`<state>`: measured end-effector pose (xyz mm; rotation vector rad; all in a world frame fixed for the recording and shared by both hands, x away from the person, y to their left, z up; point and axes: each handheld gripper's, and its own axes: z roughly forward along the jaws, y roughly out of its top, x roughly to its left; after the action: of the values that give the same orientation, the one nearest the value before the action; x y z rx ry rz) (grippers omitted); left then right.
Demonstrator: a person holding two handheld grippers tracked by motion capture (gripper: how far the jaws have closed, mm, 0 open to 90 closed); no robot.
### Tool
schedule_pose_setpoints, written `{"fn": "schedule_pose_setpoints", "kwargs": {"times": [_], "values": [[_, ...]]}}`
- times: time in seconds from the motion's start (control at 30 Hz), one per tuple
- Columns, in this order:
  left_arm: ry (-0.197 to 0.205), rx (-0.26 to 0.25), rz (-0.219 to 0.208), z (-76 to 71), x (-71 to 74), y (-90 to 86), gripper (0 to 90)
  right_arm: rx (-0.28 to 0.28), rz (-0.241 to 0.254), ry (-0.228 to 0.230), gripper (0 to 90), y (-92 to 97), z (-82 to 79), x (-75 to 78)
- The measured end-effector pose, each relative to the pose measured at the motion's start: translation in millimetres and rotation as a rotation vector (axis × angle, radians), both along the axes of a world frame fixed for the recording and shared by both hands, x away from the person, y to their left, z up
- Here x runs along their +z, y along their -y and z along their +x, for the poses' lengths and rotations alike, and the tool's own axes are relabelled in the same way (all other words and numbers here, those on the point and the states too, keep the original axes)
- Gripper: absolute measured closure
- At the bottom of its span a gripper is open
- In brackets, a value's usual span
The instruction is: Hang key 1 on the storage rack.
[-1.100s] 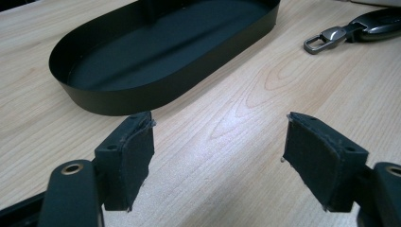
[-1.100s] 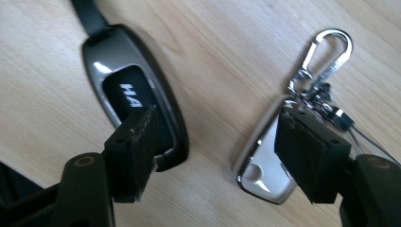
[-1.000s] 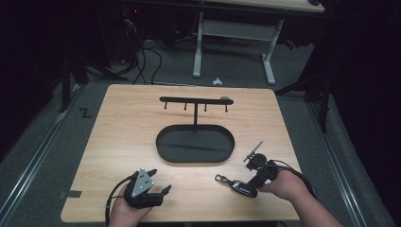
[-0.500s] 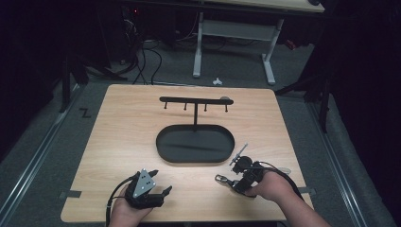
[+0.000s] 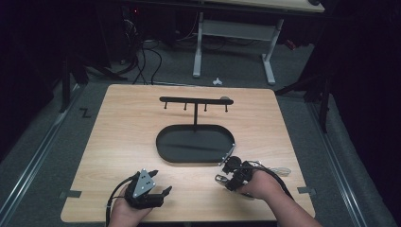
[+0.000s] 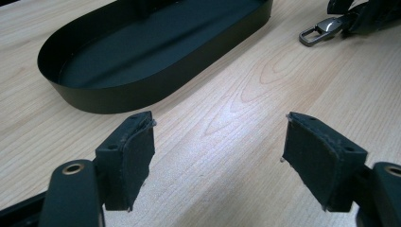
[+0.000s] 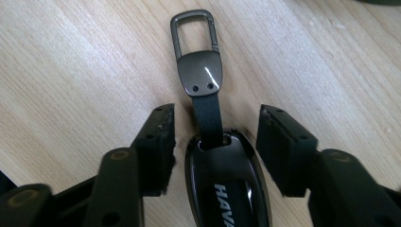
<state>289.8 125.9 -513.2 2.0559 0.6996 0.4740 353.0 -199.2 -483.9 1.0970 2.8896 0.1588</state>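
Note:
A black car key fob [image 7: 227,184] lies on the wooden table, with a short strap and a grey metal clip [image 7: 196,38] pointing away from it. My right gripper [image 7: 215,118] straddles the fob. Its jaws have just been closing, and a small gap remains at each pad [image 7: 158,146], so it is open around the fob. In the high view the right gripper [image 5: 231,172] sits at the front right, just off the tray's corner. My left gripper [image 5: 161,181] rests open at the front left, with bare wood between its pads [image 6: 135,156].
A black oval tray [image 5: 163,151] lies mid-table, with a black hook rack [image 5: 195,100] rising from its far side. The tray's wall [image 6: 142,90] is just ahead of the left gripper. The clip [image 6: 317,33] and the right gripper [image 6: 364,14] appear at the upper right there.
The right hand has slid left and slightly down onto the key fob, and its jaws have narrowed around it. The left hand has stayed put.

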Motion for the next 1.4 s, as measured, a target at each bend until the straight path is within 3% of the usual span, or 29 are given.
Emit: {"fn": "schedule_pose_setpoints", "kwargs": {"times": [0.13,0.43,0.57,0.7,1.07,1.4], "values": [[-0.001,-0.001,-0.001,0.2,-0.1,-0.1,25.9,0.011,-0.012,0.018,59.2,-1.7,0.2,-1.1],[-0.003,-0.003,-0.002,0.2,-0.1,-0.3,26.1,0.063,-0.023,0.027,65.5,-5.4,0.6,-2.1],[-0.003,0.000,-0.004,-0.2,0.2,-1.4,26.2,0.077,-0.034,0.011,73.3,-8.4,1.4,-4.3],[-0.003,0.003,-0.007,-0.4,0.7,-3.1,26.3,0.057,-0.039,0.012,79.8,-8.8,2.5,-4.3],[-0.010,0.009,-0.020,-1.8,1.9,-5.3,27.3,0.011,-0.031,-0.017,80.0,-3.7,8.7,-4.3],[-0.008,0.034,-0.035,-7.3,3.5,-11.9,28.7,0.017,-0.031,-0.028,80.2,-3.4,11.1,-4.3]]}}
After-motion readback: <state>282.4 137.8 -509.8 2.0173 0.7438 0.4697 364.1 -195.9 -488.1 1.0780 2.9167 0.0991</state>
